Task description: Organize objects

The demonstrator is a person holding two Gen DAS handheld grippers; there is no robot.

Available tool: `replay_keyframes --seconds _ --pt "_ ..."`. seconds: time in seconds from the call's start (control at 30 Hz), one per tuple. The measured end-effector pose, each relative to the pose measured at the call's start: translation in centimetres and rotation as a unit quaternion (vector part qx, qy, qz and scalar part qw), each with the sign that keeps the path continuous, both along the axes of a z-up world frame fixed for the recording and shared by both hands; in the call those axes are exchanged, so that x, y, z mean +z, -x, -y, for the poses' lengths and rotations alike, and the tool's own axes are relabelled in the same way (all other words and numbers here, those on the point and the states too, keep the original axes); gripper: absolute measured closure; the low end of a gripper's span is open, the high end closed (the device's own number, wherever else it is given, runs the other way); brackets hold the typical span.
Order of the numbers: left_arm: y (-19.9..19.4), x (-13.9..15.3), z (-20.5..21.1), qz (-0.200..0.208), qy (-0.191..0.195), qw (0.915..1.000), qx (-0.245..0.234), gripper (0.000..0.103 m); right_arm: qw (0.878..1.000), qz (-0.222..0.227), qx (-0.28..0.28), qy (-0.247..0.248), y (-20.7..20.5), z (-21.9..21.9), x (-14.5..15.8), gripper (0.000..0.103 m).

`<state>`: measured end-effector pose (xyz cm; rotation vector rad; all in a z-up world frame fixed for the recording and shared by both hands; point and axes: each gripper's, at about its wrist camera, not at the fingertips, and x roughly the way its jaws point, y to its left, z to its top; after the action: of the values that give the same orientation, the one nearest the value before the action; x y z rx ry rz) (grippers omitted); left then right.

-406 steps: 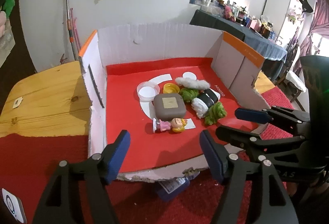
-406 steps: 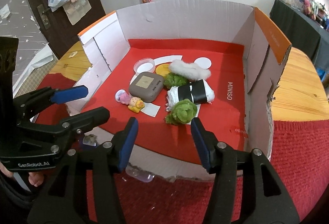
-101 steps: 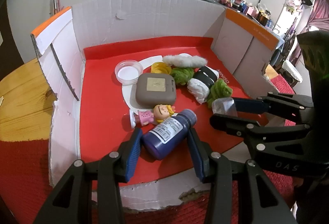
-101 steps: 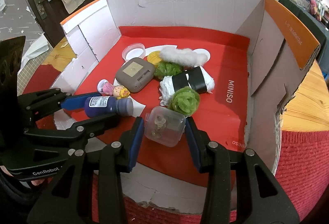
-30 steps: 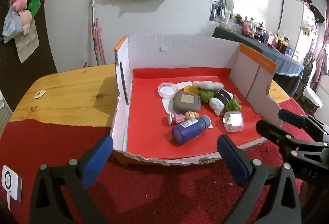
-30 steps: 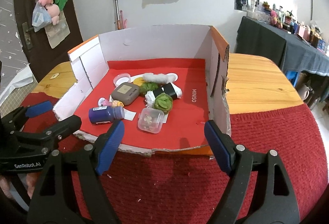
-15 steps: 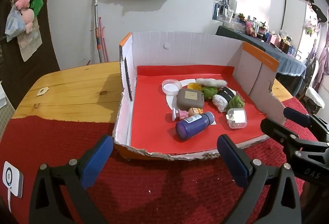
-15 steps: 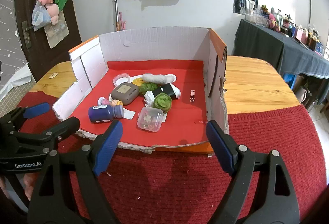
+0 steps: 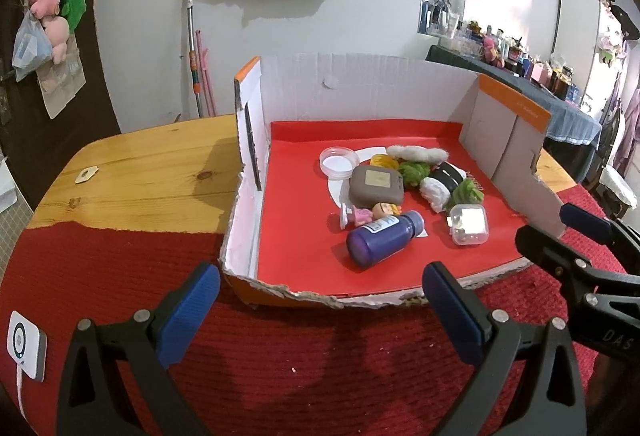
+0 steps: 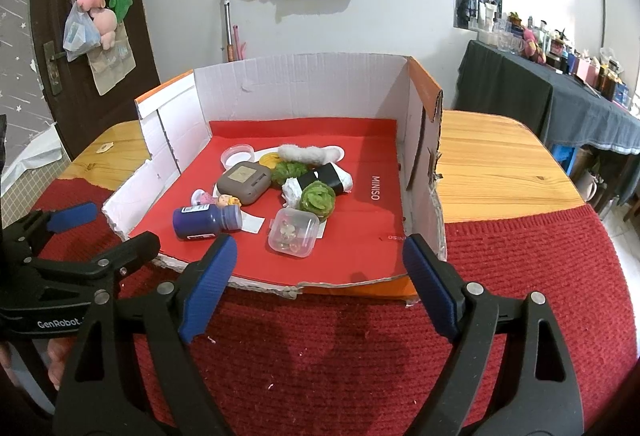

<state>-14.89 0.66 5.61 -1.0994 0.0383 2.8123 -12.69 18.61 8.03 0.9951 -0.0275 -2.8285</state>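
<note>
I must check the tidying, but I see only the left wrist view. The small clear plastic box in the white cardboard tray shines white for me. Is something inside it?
Observer: Yes. In the right wrist view the small clear plastic box holds several small pale pieces, too small to name. Its lid looks shut.
Operator: And the right gripper? I see only its side.
Observer: The right gripper has its jaws wide open and holds nothing. It hangs above the red knitted cloth, just in front of the torn near edge of the white cardboard tray.
</note>
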Motion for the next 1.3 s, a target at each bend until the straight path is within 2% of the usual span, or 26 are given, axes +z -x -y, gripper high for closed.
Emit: replay_keyframes --seconds 0.4,0.83,0.97,1.2,1.3 --pt "-0.1 0.1 0.0 -0.004 -0.008 1.0 -0.003 0.0 1.0 -0.001 0.001 -0.002 0.0 0.1 0.0 0.017" --pt "-1.8 0.6 -0.2 -0.003 -0.017 0.9998 -0.008 0.0 1.0 0.005 0.006 0.005 -1.4 -0.1 0.7 0.017" --pt "-2.7 0.6 -0.1 -0.001 -0.02 0.9998 -0.009 0.0 1.0 0.007 0.009 0.004 -2.3 0.0 0.7 0.013" --pt "-4.3 -0.1 0.0 0.008 -0.02 0.9997 -0.006 0.0 1.0 0.014 0.011 0.006 -3.8 -0.1 0.1 0.012" --pt "-4.8 -0.5 0.0 0.012 -0.018 0.9998 -0.005 0.0 1.0 0.019 0.009 0.006 -4.3 -0.1 -0.4 0.007"
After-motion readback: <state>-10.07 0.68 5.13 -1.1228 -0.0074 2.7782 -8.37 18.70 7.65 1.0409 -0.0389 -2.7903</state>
